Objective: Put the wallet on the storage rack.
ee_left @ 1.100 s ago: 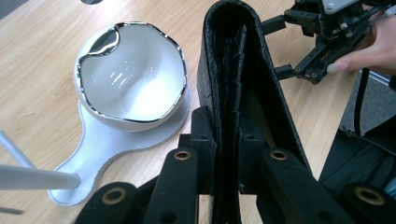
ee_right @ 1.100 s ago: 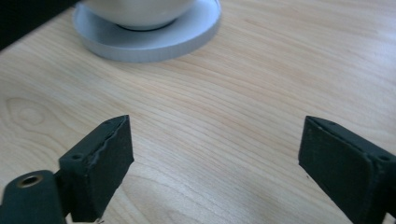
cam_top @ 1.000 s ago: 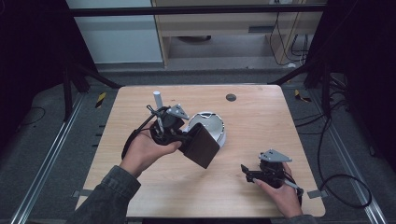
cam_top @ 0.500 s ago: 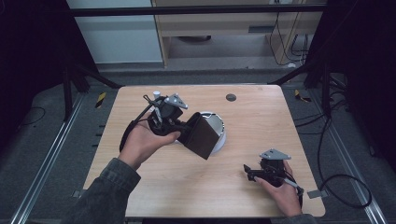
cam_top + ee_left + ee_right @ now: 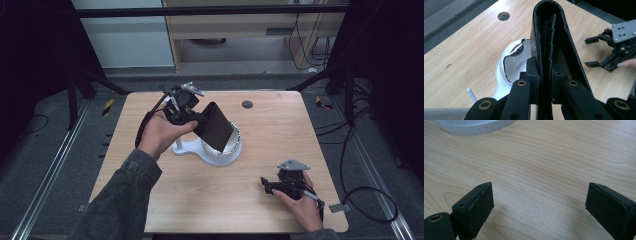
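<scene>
My left gripper (image 5: 197, 116) is shut on a black folded leather wallet (image 5: 216, 129), held tilted above a round white stand with a mirrored top (image 5: 226, 156). In the left gripper view the wallet (image 5: 549, 37) stands edge-on, clamped between the jaws of that gripper (image 5: 545, 75), with the mirror (image 5: 515, 62) below and to the left. A short white post (image 5: 471, 94) rises from the stand's base. My right gripper (image 5: 266, 185) rests low at the table's front right, open; in its own view the right gripper (image 5: 539, 205) has bare wood between its fingers.
The wooden table (image 5: 280, 130) has a round cable hole (image 5: 247, 104) at the back. The stand's ribbed white rim (image 5: 474, 127) lies just beyond the right gripper. The other gripper (image 5: 609, 55) shows at the right of the left gripper view. Dark floor and cables surround the table.
The left gripper has carried the wallet away from the person and slightly right, so it now hangs over the mirror and hides the post. The right gripper has hardly moved.
</scene>
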Demonstrator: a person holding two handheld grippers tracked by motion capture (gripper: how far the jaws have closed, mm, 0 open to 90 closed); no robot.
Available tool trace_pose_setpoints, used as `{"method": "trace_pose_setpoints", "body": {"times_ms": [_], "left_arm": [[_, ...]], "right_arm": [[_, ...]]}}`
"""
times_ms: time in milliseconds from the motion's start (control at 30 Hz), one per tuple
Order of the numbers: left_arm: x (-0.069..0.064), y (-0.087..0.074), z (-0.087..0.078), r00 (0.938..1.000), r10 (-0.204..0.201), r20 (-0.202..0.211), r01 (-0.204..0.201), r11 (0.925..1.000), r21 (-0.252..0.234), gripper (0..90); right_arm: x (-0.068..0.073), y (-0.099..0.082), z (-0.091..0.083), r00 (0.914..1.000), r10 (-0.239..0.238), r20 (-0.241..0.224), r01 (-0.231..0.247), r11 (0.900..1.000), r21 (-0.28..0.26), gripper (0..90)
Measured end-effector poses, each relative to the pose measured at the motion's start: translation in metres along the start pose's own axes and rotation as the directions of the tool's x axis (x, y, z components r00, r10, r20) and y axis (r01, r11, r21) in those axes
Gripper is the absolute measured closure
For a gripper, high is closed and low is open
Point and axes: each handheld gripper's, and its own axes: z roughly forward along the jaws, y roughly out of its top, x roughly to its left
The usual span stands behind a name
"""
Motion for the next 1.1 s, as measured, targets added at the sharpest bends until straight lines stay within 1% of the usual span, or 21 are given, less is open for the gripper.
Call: {"method": "trace_pose_setpoints", "body": {"times_ms": [133, 167, 200, 233, 267, 367, 400, 467, 500, 533, 567, 667, 767, 800, 833, 867, 933, 967, 1000, 1033, 1100], "left_arm": [[0.002, 0.001, 0.013, 1.0, 0.0, -0.005, 0.0, 0.9997, 0.023, 81.1], [0.002, 0.001, 0.019, 1.0, -0.001, -0.003, 0.001, 0.9996, 0.028, 81.1], [0.002, 0.001, 0.019, 1.0, -0.001, -0.003, 0.001, 0.9996, 0.028, 81.1], [0.003, 0.001, 0.022, 1.0, -0.002, -0.002, 0.003, 0.9995, 0.031, 81.1], [0.004, 0.001, 0.027, 0.9999, -0.007, 0.009, 0.007, 0.9993, 0.037, 81.1], [0.006, 0.002, 0.039, 0.9996, -0.017, 0.021, 0.016, 0.9985, 0.052, 81.1], [0.007, 0.003, 0.042, 0.9997, -0.017, 0.018, 0.016, 0.9983, 0.056, 81.0], [0.008, 0.003, 0.049, 0.9997, -0.016, 0.017, 0.015, 0.9978, 0.064, 81.0], [0.009, 0.002, 0.055, 0.9993, -0.023, 0.029, 0.021, 0.9973, 0.07, 81.0], [0.01, 0.002, 0.059, 0.9989, -0.032, 0.035, 0.03, 0.9975, 0.064, 81.0], [0.012, 0.003, 0.06, 0.998, -0.044, 0.045, 0.042, 0.9976, 0.055, 81.0], [0.015, 0.004, 0.06, 0.9975, -0.052, 0.049, 0.049, 0.9974, 0.052, 80.9], [0.02, 0.003, 0.061, 0.9983, -0.049, 0.033, 0.047, 0.9969, 0.064, 80.4], [0.021, 0.002, 0.063, 0.9981, -0.053, 0.03, 0.051, 0.9958, 0.076, 80.2], [0.021, 0.001, 0.064, 0.9985, -0.051, 0.019, 0.049, 0.9958, 0.077, 79.7], [0.021, 0.0, 0.065, 0.9986, -0.052, 0.007, 0.052, 0.9963, 0.069, 79.1], [0.021, 0.0, 0.066, 0.998, -0.062, 0.01, 0.062, 0.9971, 0.045, 75.1], [0.021, 0.0, 0.065, 0.9977, -0.068, 0.005, 0.068, 0.9971, 0.036, 71.3], [0.02, 0.0, 0.064, 0.9983, -0.057, -0.015, 0.057, 0.998, 0.026, 68.1], [0.02, 0.0, 0.063, 0.9982, -0.056, -0.024, 0.056, 0.9982, 0.021, 64.3], [0.019, 0.0, 0.059, 0.9978, -0.055, -0.038, 0.055, 0.9985, 0.0, 61.0]], "right_arm": [[-0.001, -0.001, 0.0, 1.0, 0.001, 0.004, -0.001, 1.0, 0.007, 8.1], [-0.002, -0.001, 0.0, 1.0, 0.003, 0.005, -0.003, 1.0, 0.009, 8.1], [-0.002, -0.001, 0.0, 1.0, 0.003, 0.005, -0.003, 1.0, 0.009, 8.1], [-0.002, -0.001, 0.0, 1.0, 0.004, 0.003, -0.004, 1.0, 0.009, 8.1], [-0.002, -0.001, 0.0, 1.0, 0.007, 0.003, -0.007, 0.9999, 0.012, 8.1], [-0.003, -0.002, 0.001, 1.0, 0.004, 0.002, -0.004, 0.9999, 0.015, 8.1], [-0.003, -0.002, 0.001, 1.0, -0.005, 0.0, 0.005, 0.9999, 0.015, 8.2], [-0.002, -0.002, 0.001, 1.0, -0.007, -0.001, 0.007, 0.9998, 0.017, 8.2], [-0.002, -0.002, 0.001, 1.0, -0.006, -0.002, 0.006, 0.9998, 0.017, 8.2], [-0.002, -0.002, 0.002, 1.0, -0.007, -0.003, 0.007, 0.9999, 0.015, 8.2], [-0.002, -0.002, 0.002, 1.0, -0.007, -0.003, 0.007, 0.9999, 0.015, 8.2], [-0.002, -0.002, 0.001, 1.0, -0.005, -0.003, 0.005, 0.9999, 0.016, 8.2], [-0.002, -0.002, 0.001, 1.0, -0.004, -0.006, 0.004, 0.9999, 0.014, 8.3], [-0.001, -0.002, 0.001, 1.0, -0.002, -0.007, 0.002, 0.9999, 0.016, 8.3], [-0.001, -0.002, 0.001, 0.9999, -0.006, -0.008, 0.006, 0.9999, 0.014, 8.3], [-0.001, -0.002, 0.001, 0.9999, -0.009, -0.01, 0.009, 0.9999, 0.014, 8.3], [-0.001, -0.002, 0.0, 0.9999, -0.008, -0.012, 0.008, 0.9998, 0.015, 8.3], [-0.001, -0.002, 0.0, 0.9999, -0.007, -0.012, 0.007, 0.9999, 0.015, 8.3], [-0.001, -0.002, 0.001, 0.9999, -0.008, -0.012, 0.008, 0.9999, 0.015, 8.4], [-0.001, -0.002, 0.001, 0.9999, -0.004, -0.015, 0.004, 0.9998, 0.019, 8.5], [-0.001, -0.002, 0.001, 0.9999, -0.008, -0.014, 0.008, 0.9997, 0.023, 8.6]]}}
